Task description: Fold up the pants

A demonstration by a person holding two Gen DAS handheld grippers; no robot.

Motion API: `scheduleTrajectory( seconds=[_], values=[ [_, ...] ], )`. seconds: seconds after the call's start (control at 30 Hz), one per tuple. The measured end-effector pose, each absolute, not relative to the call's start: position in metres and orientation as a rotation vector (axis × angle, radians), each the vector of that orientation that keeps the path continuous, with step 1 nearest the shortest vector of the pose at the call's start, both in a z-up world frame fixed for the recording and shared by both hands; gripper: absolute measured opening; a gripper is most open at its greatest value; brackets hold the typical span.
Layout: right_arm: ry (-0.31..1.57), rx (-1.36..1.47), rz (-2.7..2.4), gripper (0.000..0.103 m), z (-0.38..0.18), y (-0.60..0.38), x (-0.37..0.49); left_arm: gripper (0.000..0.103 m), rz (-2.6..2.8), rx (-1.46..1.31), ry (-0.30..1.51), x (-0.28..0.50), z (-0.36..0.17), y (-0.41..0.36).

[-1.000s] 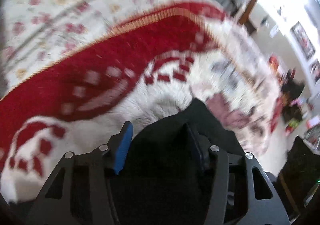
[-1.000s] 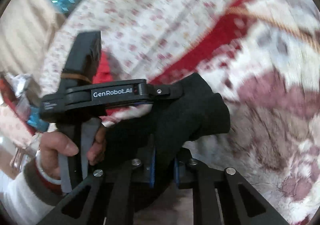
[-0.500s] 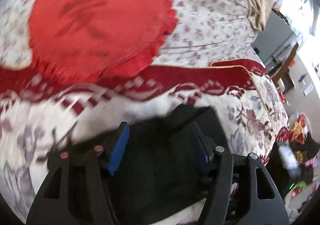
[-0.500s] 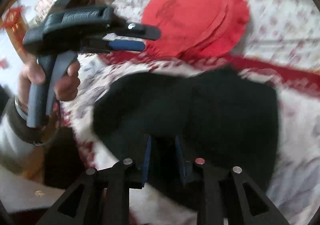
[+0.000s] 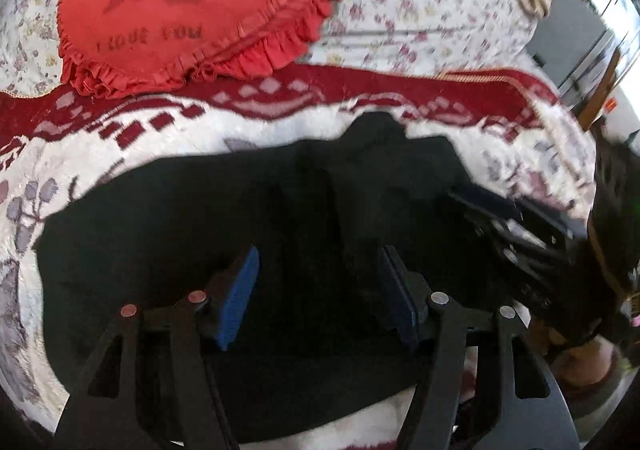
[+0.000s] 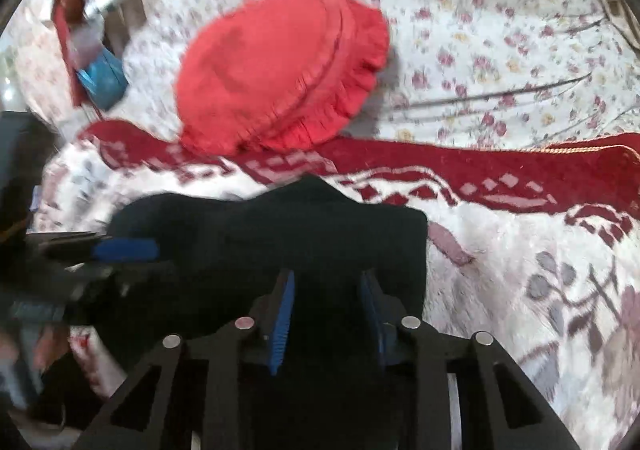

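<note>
The black pants point(image 5: 224, 218) lie folded in a flat bundle on the white and red patterned blanket point(image 5: 120, 154). My left gripper point(image 5: 318, 274) is open, its blue pads on either side of the cloth just above it. The right gripper shows at the right of the left wrist view point(image 5: 516, 234), by the bundle's right end. In the right wrist view the pants point(image 6: 320, 226) lie under my right gripper point(image 6: 328, 302), which is open with the cloth between its pads. The left gripper's blue pad point(image 6: 124, 249) shows at the bundle's left end.
A round red frilled cushion point(image 5: 192, 6) lies on the floral bedsheet point(image 5: 420, 10) beyond the blanket; it also shows in the right wrist view point(image 6: 280, 70). Furniture and clutter stand past the bed's left edge point(image 6: 92, 50). A doorway shows at far right point(image 5: 600, 62).
Both grippers carried the pants over the bed and laid them down on the blanket. My right gripper, shut on the cloth before, has opened. The pants now lie spread flatter.
</note>
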State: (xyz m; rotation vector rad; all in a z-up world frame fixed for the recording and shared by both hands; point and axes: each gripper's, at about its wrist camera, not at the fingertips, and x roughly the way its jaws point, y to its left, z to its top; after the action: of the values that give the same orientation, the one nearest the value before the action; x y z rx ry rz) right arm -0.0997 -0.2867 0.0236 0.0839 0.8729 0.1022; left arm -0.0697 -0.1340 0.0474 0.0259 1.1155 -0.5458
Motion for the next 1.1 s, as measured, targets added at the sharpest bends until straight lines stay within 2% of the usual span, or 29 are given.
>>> scheduleTrajectory(
  seconds=[0.17,0.4,0.63,0.9,1.1],
  values=[
    [0.912,0.056,0.078,0.031,0.006,-0.287,-0.078,0.062,-0.501,0.033,1.101,-0.072,0.034,-0.137],
    [0.901,0.05,0.087,0.031,0.03,-0.281,-0.127,0.062,-0.488,0.004,1.106,-0.077,0.037,-0.131],
    [0.96,0.011,0.08,0.031,0.007,-0.269,-0.152,0.062,-0.477,0.006,1.086,-0.083,0.037,-0.131],
    [0.875,0.022,0.111,0.031,0.043,-0.264,-0.122,0.062,-0.46,-0.003,1.078,-0.088,0.047,-0.121],
    [0.949,0.021,0.145,0.031,0.018,-0.243,-0.066,0.062,-0.406,-0.006,1.059,-0.091,0.054,-0.101]
  ],
)
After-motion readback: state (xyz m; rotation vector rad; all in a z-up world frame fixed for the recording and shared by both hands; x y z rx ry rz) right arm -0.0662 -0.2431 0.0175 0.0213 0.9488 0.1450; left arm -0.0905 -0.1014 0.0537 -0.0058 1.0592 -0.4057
